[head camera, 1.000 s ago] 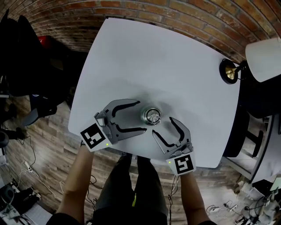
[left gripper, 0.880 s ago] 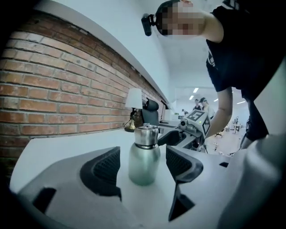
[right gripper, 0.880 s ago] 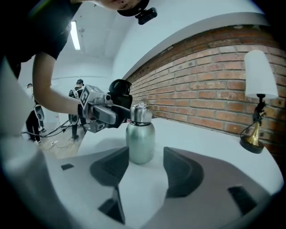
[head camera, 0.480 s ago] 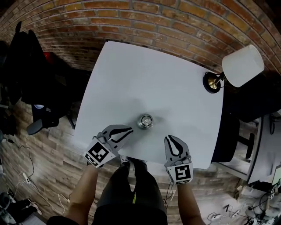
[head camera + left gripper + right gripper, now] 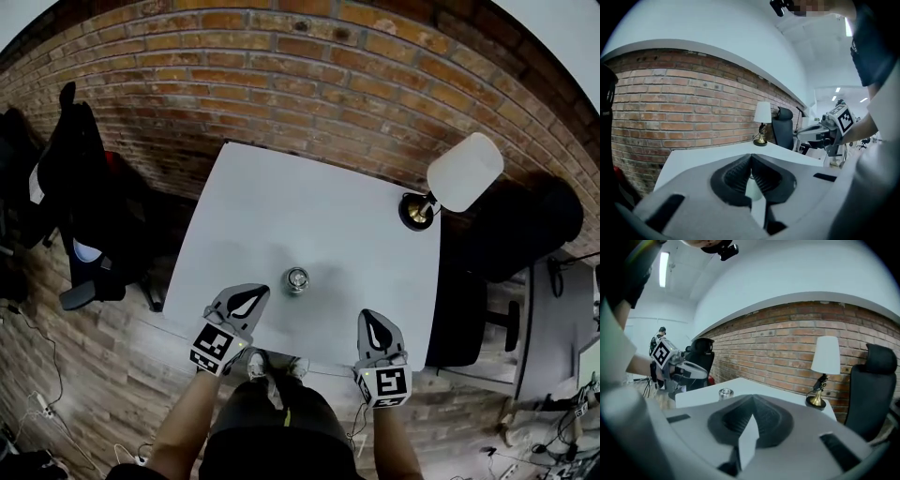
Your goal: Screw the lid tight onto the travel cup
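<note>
Head view: the cup [image 5: 297, 279] stands upright on the white table [image 5: 309, 197], toward its near edge, with a silvery lid [image 5: 725, 391] on top. Whether that lid is screwed tight cannot be told from here. Nothing touches the cup.

The left gripper [image 5: 262, 292] is just beside the cup, on its near left, apart from it and aimed across the table. Its own view shows the two dark ribbed pads meeting at the tips. The jaws have just closed and nothing is caught between them.

The right gripper [image 5: 370, 319] sits farther off, over the table's near edge, with the cup well to its left. Its jaws have likewise just come together, pads pressed on each other and nothing held. In the right gripper view the cup shows beyond and left of the closed tips, with the left gripper behind it.

A person [image 5: 272, 431] stands at the near edge, one marker cube over each hand.

A lamp [image 5: 461, 172] with a white shade and brass base occupies the table's far right corner. A black chair [image 5: 876, 390] stands off the table's right side. A brick wall [image 5: 281, 75] runs along the far side, and wood flooring [image 5: 94, 375] spreads to the left.
</note>
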The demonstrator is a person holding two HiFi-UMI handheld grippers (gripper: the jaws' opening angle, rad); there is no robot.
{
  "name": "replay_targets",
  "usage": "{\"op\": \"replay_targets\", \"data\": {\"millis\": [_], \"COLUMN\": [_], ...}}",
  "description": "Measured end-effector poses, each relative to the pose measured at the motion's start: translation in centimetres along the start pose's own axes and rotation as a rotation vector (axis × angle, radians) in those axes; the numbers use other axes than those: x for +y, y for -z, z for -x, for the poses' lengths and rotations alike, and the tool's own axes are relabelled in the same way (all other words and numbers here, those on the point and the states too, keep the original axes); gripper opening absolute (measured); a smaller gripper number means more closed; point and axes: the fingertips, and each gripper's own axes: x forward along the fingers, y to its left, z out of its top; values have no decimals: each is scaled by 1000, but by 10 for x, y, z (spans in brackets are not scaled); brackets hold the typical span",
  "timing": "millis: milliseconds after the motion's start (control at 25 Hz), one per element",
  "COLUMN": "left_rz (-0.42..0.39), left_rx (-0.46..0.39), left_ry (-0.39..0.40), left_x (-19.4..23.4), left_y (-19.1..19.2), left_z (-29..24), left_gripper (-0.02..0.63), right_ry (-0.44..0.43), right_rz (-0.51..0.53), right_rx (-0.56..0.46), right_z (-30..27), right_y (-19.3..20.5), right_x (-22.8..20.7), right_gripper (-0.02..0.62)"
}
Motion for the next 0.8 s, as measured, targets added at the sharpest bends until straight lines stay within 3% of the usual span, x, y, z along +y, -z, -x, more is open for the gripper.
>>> {"op": "replay_targets", "data": {"millis": [200, 360, 800], "left_rz": [-41, -96, -137], "left_rx": [-72, -132, -320], "left_ry": [-47, -92, -207], "left_x": [3, 1, 7], "left_y": [-47, -83, -177], "left_z": [15, 31, 92], "left_gripper": [25, 25, 23], "right_ry": [53, 61, 108], "right_rz": [-61, -46, -22], "right_rx": [-66, -131, -242], "right_z": [23, 35, 70], "right_y": [-36, -72, -139], "right_x": [-22, -36, -67], "right_gripper": [14, 14, 14]}}
